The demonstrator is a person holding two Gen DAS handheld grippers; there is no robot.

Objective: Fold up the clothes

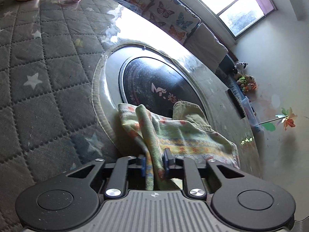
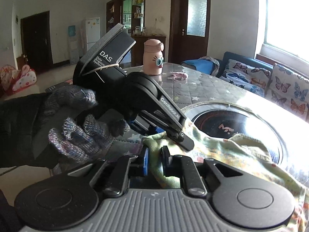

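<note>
A small pale green garment (image 1: 185, 135) with orange and yellow print lies bunched on the table, partly over a round black cooktop (image 1: 154, 85). My left gripper (image 1: 154, 164) is shut on a fold of the garment, cloth pinched between its blue pads. In the right wrist view my right gripper (image 2: 155, 162) is shut on another fold of the garment (image 2: 231, 154). The left gripper's black body (image 2: 135, 96), held by a gloved hand (image 2: 77, 131), reaches in from the left with its tip on the cloth beside mine.
A grey quilted star-print cover (image 1: 38, 67) lies under glass on the table. A pink cartoon bottle (image 2: 153, 60) and a small pink item (image 2: 179, 75) sit at the far end. A butterfly-print sofa (image 2: 270, 83) runs along the window side.
</note>
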